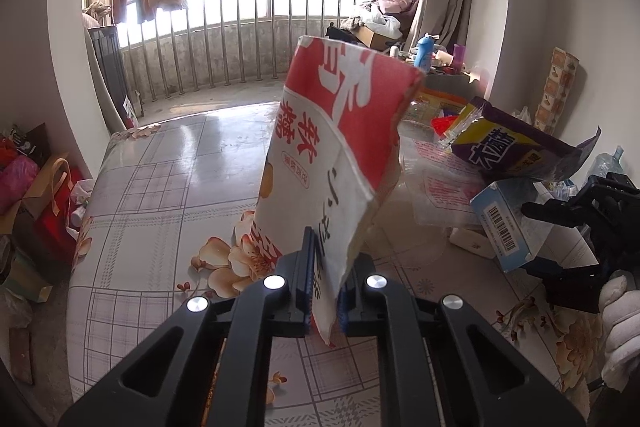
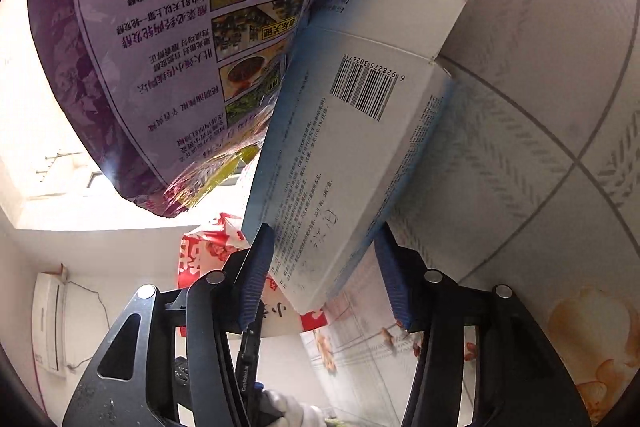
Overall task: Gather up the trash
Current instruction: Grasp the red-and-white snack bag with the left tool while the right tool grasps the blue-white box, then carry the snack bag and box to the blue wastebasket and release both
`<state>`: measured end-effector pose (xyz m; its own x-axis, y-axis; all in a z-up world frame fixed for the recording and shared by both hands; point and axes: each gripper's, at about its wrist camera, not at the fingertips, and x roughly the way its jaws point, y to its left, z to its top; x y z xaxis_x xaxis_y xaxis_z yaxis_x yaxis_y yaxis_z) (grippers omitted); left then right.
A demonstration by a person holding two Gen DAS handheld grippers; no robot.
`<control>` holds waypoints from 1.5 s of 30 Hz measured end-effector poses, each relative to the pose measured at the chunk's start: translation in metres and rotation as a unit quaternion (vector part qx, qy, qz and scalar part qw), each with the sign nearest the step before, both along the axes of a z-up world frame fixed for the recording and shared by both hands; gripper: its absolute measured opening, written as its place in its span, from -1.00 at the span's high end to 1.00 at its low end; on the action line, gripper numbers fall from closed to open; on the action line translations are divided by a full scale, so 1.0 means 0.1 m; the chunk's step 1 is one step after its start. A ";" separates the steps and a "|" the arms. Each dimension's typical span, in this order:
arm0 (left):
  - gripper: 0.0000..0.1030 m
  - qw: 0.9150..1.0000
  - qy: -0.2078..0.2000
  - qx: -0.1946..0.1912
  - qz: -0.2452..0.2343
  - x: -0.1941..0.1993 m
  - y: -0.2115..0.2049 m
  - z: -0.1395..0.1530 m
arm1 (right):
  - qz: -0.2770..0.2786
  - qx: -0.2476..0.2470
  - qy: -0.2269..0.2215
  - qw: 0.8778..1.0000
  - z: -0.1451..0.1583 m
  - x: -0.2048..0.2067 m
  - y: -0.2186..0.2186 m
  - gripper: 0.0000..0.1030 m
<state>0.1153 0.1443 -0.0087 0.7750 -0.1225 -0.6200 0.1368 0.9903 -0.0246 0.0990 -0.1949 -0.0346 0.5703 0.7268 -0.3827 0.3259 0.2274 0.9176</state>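
Note:
My left gripper (image 1: 325,291) is shut on a red and white snack bag (image 1: 340,143) and holds it upright above the floral bedsheet (image 1: 160,211). My right gripper (image 2: 326,275) is closed on a blue and white carton with a barcode (image 2: 352,163); the carton also shows in the left wrist view (image 1: 506,227), at the right. A purple snack bag (image 2: 160,47) rests against the carton's top and shows in the left wrist view (image 1: 516,147) too. The red and white bag (image 2: 208,255) appears behind my right gripper's left finger.
Clear plastic wrappers (image 1: 436,183) and a small white box (image 1: 474,243) lie on the bed near the carton. A cluttered side table (image 1: 440,63) stands at the back right. Bags and boxes (image 1: 36,195) crowd the floor at the left. A balcony railing (image 1: 240,27) is behind.

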 end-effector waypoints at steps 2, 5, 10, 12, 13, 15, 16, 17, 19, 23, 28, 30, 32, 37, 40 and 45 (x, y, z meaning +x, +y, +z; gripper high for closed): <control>0.86 1.000 0.000 0.000 0.002 0.01 0.00 0.00 | -0.003 0.006 0.000 1.000 0.00 -0.03 -0.04 0.12; 0.88 1.000 -0.001 0.000 0.006 0.00 0.02 0.01 | -0.007 0.011 -0.002 1.000 -0.06 -0.09 -0.11 0.17; 0.94 1.000 -0.003 0.000 0.012 0.00 0.07 0.03 | -0.009 0.021 -0.001 1.000 -0.09 -0.21 -0.23 0.26; 0.98 1.000 -0.005 0.002 0.013 -0.01 0.10 0.05 | -0.012 0.025 0.000 1.000 -0.11 -0.31 -0.28 0.28; 0.98 1.000 -0.007 0.004 0.014 -0.01 0.11 0.06 | -0.013 0.028 0.001 1.000 -0.11 -0.36 -0.30 0.29; 0.99 1.000 -0.011 0.007 0.016 -0.03 0.14 0.08 | -0.014 0.033 0.002 0.999 -0.13 -0.47 -0.36 0.31; 1.00 1.000 -0.014 0.008 0.019 -0.04 0.16 0.10 | -0.015 0.034 0.003 0.999 -0.14 -0.52 -0.40 0.32; 1.00 1.000 -0.018 0.008 0.023 -0.05 0.17 0.12 | -0.015 0.036 0.004 0.999 -0.15 -0.57 -0.43 0.33; 1.00 0.999 -0.025 0.009 0.031 -0.06 0.22 0.18 | -0.016 0.040 0.006 0.999 -0.15 -0.61 -0.49 0.35; 1.00 0.998 -0.040 0.011 0.044 -0.12 0.29 0.29 | -0.016 0.047 0.007 0.999 -0.18 -0.76 -0.62 0.38; 1.00 0.996 -0.061 0.017 0.058 -0.24 0.36 0.46 | -0.017 0.050 0.010 0.999 -0.21 -0.92 -0.72 0.39; 1.00 0.995 -0.070 0.020 0.064 -0.29 0.38 0.52 | -0.019 0.054 0.012 0.998 -0.24 -0.99 -0.77 0.40; 1.00 0.994 -0.079 0.021 0.070 -0.34 0.40 0.59 | -0.023 0.058 0.015 0.998 -0.27 -1.04 -0.88 0.40; 1.00 0.991 -0.105 0.025 0.078 -0.44 0.44 0.78 | -0.032 0.065 0.017 0.997 -0.29 -0.98 -0.80 0.41; 1.00 0.989 -0.125 0.029 0.080 -0.52 0.42 0.91 | -0.039 0.065 0.015 0.997 -0.31 -0.91 -0.72 0.42; 1.00 0.985 -0.155 0.029 0.075 -0.59 0.38 1.12 | -0.051 0.066 0.009 0.997 -0.27 -0.97 -0.71 0.42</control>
<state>0.0561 0.1824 0.1034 0.9348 0.0365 -0.3533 -0.0193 0.9985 0.0521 0.0019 -0.2657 -0.0620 0.6370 0.7104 -0.2992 0.3582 0.0709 0.9309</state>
